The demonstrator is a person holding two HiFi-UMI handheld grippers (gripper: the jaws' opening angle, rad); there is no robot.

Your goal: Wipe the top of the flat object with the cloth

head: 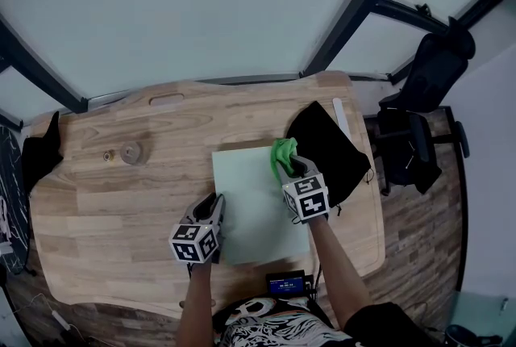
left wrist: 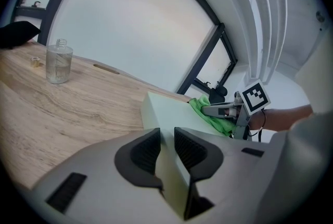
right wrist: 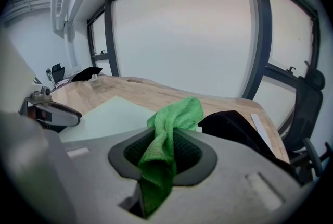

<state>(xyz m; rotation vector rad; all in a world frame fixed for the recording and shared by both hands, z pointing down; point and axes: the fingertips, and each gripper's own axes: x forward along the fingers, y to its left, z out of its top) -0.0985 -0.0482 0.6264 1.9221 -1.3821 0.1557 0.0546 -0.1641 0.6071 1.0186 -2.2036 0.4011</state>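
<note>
Clamps the near left edge of the pale green flat board [head: 254, 212] [left wrist: 165, 113] [right wrist: 104, 113] between the jaws of the left gripper [head: 216, 204] [left wrist: 167, 152], pads pressed against both faces of the slab. Pinches a bright green microfibre cloth [head: 282, 153] [left wrist: 208, 111] [right wrist: 174, 119] in the closed jaws of the right gripper [head: 292, 168] [right wrist: 165, 150], with the loose bunch of fabric spilling out past the tips and resting at the board's far right corner. Keeps the board lying flat near the middle of the light wooden bench [head: 121, 200] [left wrist: 62, 108], close to its near edge. Shows a black fabric pouch [head: 330, 145] [right wrist: 237, 126] just beside the board's right side, touching the cloth's corner of it, and a thin white strip [head: 341, 118] [right wrist: 258, 126] beyond the pouch near the bench's right rim. Takes in a small clear glass jar [head: 131, 152] [left wrist: 59, 64] and a tiny brass-coloured cap [head: 107, 156] [left wrist: 35, 61] well apart to the left, and a black office chair [head: 419, 107] off the right end.
</note>
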